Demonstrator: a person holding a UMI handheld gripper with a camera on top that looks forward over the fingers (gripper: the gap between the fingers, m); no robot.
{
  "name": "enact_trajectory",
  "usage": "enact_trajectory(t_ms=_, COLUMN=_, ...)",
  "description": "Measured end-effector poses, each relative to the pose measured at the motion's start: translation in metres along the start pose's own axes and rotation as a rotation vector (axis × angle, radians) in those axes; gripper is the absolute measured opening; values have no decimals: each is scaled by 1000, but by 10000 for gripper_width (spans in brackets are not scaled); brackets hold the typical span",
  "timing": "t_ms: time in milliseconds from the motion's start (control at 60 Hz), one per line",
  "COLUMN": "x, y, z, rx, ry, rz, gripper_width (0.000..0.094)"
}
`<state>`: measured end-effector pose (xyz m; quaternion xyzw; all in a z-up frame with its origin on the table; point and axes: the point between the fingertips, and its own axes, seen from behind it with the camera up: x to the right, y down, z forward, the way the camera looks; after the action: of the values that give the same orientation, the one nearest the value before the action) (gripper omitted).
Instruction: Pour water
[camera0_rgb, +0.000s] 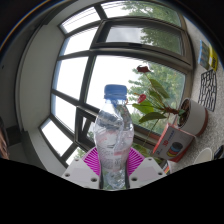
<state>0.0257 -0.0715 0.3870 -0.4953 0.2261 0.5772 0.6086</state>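
A clear plastic water bottle (113, 135) with a blue cap (116, 93) stands upright between my fingers, raised in front of a large window. My gripper (112, 163) is shut on the bottle, with the pink pads (92, 161) pressing its lower body from both sides. The bottle's base is hidden below the fingers. No cup or other vessel shows.
A potted plant (159, 101) with red-tinged leaves in a pale pot (190, 120) leans to the right of the bottle. An orange object (172, 148) lies beneath the pot. The window panes (90, 70) fill the background, and a yellow patterned thing (209, 88) hangs at far right.
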Motion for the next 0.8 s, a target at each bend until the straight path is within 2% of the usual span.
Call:
enact_trajectory(t_ms=117, x=-21, y=-67, z=-4, rx=38, ry=94, rz=-568, gripper_width=283)
enact_trajectory(t_ms=217, x=-3, y=-106, z=-18, rx=56, ry=199, rz=-909, gripper_width=285)
enact_trajectory(t_ms=350, x=59, y=-147, z=-50, rx=10, ry=378, rz=-1187, gripper_width=283)
enact_trajectory(t_ms=533, x=184, y=-151, z=-105, rx=-159, ry=571, rz=-1317, gripper_width=285)
enact_trajectory(t_ms=667, x=269, y=-135, z=-137, rx=-262, ry=632, rz=-1262, gripper_width=285)
enact_trajectory(t_ms=800, x=321, y=-128, z=-160, rx=-313, ry=684, rz=-1214, gripper_width=286)
